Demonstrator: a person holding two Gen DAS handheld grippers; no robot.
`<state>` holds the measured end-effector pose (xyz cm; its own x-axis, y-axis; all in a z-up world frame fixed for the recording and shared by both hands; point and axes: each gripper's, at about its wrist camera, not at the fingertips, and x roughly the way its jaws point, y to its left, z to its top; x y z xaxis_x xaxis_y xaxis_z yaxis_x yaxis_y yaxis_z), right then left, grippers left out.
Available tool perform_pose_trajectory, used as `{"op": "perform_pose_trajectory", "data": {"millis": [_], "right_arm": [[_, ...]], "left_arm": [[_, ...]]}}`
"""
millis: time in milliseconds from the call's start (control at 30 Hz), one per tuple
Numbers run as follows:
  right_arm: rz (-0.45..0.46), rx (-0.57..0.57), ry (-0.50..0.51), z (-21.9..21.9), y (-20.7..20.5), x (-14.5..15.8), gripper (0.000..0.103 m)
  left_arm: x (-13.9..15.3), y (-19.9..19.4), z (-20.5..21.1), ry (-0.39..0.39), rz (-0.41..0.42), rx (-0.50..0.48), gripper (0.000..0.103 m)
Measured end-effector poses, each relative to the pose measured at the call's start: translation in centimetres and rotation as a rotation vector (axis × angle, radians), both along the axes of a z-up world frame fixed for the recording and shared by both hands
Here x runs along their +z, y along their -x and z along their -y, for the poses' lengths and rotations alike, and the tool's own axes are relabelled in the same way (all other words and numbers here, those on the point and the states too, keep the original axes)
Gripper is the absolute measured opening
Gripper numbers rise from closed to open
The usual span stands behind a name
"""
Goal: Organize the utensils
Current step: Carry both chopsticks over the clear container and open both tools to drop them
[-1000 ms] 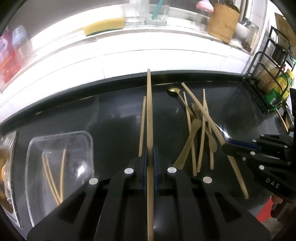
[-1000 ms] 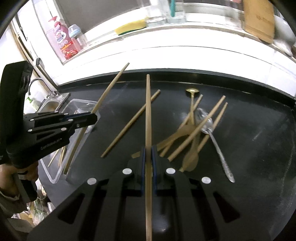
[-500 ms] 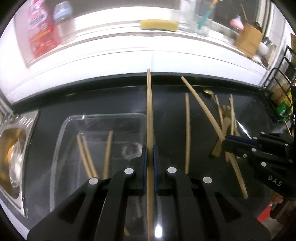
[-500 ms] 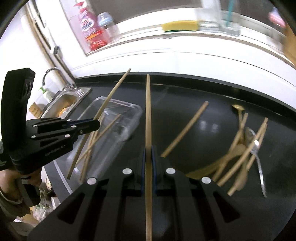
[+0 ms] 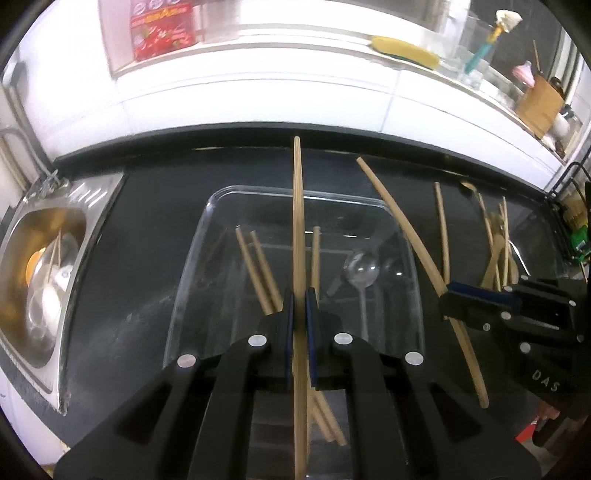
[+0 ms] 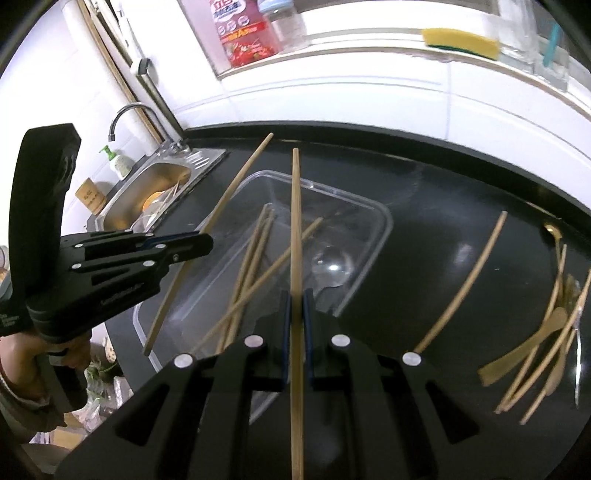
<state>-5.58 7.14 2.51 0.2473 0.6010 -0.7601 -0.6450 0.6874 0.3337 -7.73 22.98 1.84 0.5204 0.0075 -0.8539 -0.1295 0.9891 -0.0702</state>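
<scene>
My left gripper (image 5: 299, 299) is shut on a wooden chopstick (image 5: 297, 206) and holds it above the clear plastic tray (image 5: 258, 194). My right gripper (image 6: 295, 301) is shut on another wooden chopstick (image 6: 295, 206), also over the tray (image 6: 382, 221). The tray holds several chopsticks (image 5: 258, 269) and a metal spoon (image 5: 360, 271). The right gripper (image 5: 448, 295) with its chopstick (image 5: 402, 225) shows at the right of the left wrist view. The left gripper (image 6: 207, 245) with its chopstick (image 6: 236, 184) shows at the left of the right wrist view. A pile of wooden utensils (image 6: 546, 332) lies on the black counter to the right.
A steel sink (image 5: 40, 266) with dishes sits left of the tray. One loose chopstick (image 6: 469, 277) lies between tray and pile. A white ledge behind holds a yellow sponge (image 6: 460, 40), a detergent bottle (image 6: 240, 33) and a glass. A wire rack (image 5: 570, 218) stands at the far right.
Both grippers have swung left from the utensil pile, each still holding its chopstick, and now sit over the clear tray. The sink has come into view.
</scene>
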Motion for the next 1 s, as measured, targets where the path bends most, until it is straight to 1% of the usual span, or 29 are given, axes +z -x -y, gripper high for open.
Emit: {"op": "perform_pose_trajectory", "data": {"millis": [67, 167, 200, 400, 533, 633, 733, 800, 900, 933, 967, 1000], "right_arm": [[-0.026, -0.008, -0.011, -0.6, 0.0, -0.3, 0.007], [-0.075, -0.051, -0.031, -1.0, -0.5, -0.9, 0.007], [-0.077, -0.067, -0.029, -1.2, -0.7, -1.0, 0.007], [-0.064, -0.084, -0.011, -2.4, -1.0, -1.3, 0.007], [-0.008, -0.036, 0.027, -3.8, -0.1, -1.2, 0.007], [-0.006, -0.021, 0.039, -5.2, 0.1, -1.6, 0.008], [-0.035, -0.043, 0.035, -5.6, -0.5, -2.0, 0.008], [-0.071, -0.072, 0.017, -5.5, -0.9, -2.2, 0.008], [-0.135, -0.097, -0.023, -4.8, -1.2, -2.8, 0.009], [-0.138, -0.095, -0.013, -4.7, -1.1, -3.0, 0.014], [-0.129, -0.093, 0.009, -4.8, -0.9, -3.1, 0.049], [-0.107, -0.089, 0.015, -4.4, -0.5, -3.1, 0.092]], "left_arm": [[-0.3, -0.1, -0.6, 0.007, -0.007, 0.004, 0.006], [-0.7, -0.1, -1.0, 0.016, -0.017, 0.005, 0.006], [-0.9, -0.2, -1.1, 0.019, -0.022, 0.002, 0.006], [-2.2, -0.8, -1.6, 0.04, -0.057, -0.009, 0.006], [-2.1, -1.1, -2.2, 0.048, -0.055, 0.018, 0.006], [-1.7, -1.4, -2.9, 0.055, -0.044, 0.033, 0.006], [-1.1, -2.0, -3.4, 0.062, -0.034, 0.051, 0.006], [-1.1, -2.4, -3.5, 0.071, -0.044, 0.051, 0.006], [-1.9, -2.8, -3.4, 0.088, -0.094, 0.049, 0.006], [-2.2, -2.8, -3.4, 0.092, -0.111, 0.049, 0.006], [-2.6, -2.8, -3.3, 0.091, -0.131, 0.054, 0.01], [-3.0, -2.7, -3.3, 0.089, -0.151, 0.066, 0.015]]}}
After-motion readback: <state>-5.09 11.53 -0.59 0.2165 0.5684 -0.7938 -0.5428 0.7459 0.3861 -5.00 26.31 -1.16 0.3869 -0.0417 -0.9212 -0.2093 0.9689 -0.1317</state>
